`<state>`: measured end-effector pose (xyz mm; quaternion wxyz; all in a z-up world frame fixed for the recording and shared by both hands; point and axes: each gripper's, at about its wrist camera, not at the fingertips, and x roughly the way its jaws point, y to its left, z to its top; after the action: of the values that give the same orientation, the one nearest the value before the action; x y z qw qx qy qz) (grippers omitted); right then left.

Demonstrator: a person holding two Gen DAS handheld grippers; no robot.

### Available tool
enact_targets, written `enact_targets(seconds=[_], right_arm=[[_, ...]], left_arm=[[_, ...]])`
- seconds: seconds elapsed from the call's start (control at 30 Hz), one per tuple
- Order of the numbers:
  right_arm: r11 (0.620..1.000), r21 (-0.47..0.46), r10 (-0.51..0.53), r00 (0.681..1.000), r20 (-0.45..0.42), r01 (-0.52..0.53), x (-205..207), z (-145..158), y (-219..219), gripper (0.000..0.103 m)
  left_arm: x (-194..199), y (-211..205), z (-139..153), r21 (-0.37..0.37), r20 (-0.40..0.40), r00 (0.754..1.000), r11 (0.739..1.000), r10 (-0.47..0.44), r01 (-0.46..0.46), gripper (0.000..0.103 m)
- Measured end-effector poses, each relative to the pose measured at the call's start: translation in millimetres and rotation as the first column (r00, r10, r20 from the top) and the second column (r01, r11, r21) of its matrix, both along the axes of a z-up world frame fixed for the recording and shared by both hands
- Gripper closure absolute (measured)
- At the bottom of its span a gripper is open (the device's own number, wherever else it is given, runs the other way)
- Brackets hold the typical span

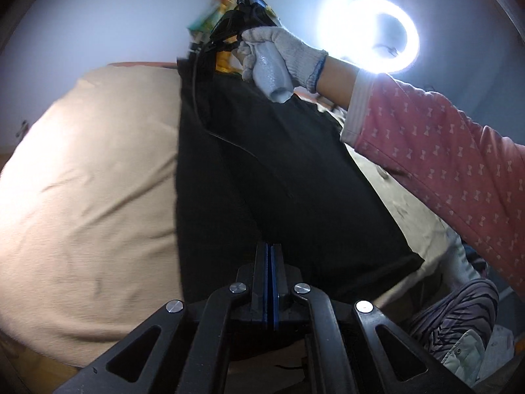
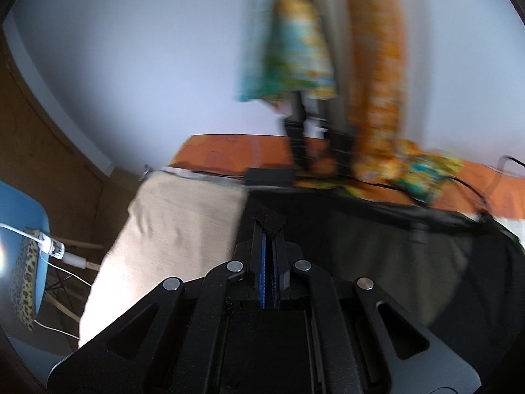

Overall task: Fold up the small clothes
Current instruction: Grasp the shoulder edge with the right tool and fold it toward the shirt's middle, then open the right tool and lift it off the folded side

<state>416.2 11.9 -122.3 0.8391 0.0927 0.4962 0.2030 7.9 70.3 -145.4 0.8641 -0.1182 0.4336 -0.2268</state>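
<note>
A black garment (image 1: pixel 279 170) hangs stretched between both grippers above a beige cloth-covered surface (image 1: pixel 92 180). My left gripper (image 1: pixel 269 249) is shut on the garment's near edge. The right gripper (image 1: pixel 229 32), held by a gloved hand (image 1: pixel 282 49), grips the garment's far end, raised high. In the right wrist view my right gripper (image 2: pixel 269 229) is shut on a corner of the black garment (image 2: pixel 377 246), which spreads to the right. The beige surface (image 2: pixel 170 229) lies to the left.
A bright ring light (image 1: pixel 370 32) glares at upper right. A pink-sleeved arm (image 1: pixel 443 164) crosses the right side. Striped and pale clothes (image 1: pixel 459 315) lie at lower right. Colourful hanging fabric (image 2: pixel 295 49), an orange surface (image 2: pixel 223 154), cables and a blue chair (image 2: pixel 29 246) are nearby.
</note>
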Motion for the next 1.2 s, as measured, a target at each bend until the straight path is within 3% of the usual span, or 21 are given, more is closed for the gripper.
enact_targets(seconds=[0.27, 0.5, 0.57, 0.6, 0.67, 0.7, 0.73, 0.93, 1.1, 1.2], right_arm=[[0.996, -0.069, -0.062, 0.998, -0.028, 0.06, 4, -20, -48, 0.099], [0.991, -0.095, -0.097, 0.995, -0.013, 0.095, 4, -33, -74, 0.099], [0.993, -0.078, -0.086, 0.996, 0.006, 0.086, 2, -30, -76, 0.099], [0.995, -0.057, -0.081, 0.997, 0.005, 0.081, 2, -28, -78, 0.099], [0.997, -0.006, -0.078, 0.997, -0.018, 0.078, 0, -23, -84, 0.081], [0.996, -0.007, -0.086, 0.996, -0.024, 0.086, -2, -20, -87, 0.053], [0.995, -0.016, -0.099, 0.995, -0.017, 0.098, -5, -16, -89, 0.039], [0.992, 0.029, -0.126, 0.992, 0.026, 0.125, -42, 24, -117, 0.039], [0.993, 0.059, -0.11, 0.992, 0.066, 0.106, -95, 67, -145, 0.039], [0.994, 0.064, -0.096, 0.99, 0.102, 0.09, -132, 92, -165, 0.039]], left_arm=[[5, -24, -10, 0.022, -0.039, 0.997, 0.997, -0.067, 0.067, 0.103], [20, -45, 3, 0.04, -0.043, 0.995, 0.995, -0.094, 0.096, 0.103], [22, -45, 6, 0.045, -0.046, 0.994, 0.994, -0.1, 0.102, 0.092], [22, -45, 8, 0.044, -0.05, 0.993, 0.993, -0.106, 0.108, 0.075], [20, -42, 11, 0.041, -0.046, 0.993, 0.993, -0.112, 0.114, 0.071], [18, -43, 12, 0.041, -0.041, 0.992, 0.992, -0.119, 0.12, 0.071], [15, -42, 15, 0.041, -0.03, 0.992, 0.991, -0.126, 0.127, 0.071], [-17, -32, 37, 0.007, 0.03, 0.985, 0.985, -0.172, 0.171, 0.071], [-39, -22, 39, 0.005, 0.034, 0.993, 0.994, -0.113, 0.113, 0.074], [-52, -16, 43, 0.043, 0.062, 0.995, 0.996, -0.078, 0.076, 0.075]])
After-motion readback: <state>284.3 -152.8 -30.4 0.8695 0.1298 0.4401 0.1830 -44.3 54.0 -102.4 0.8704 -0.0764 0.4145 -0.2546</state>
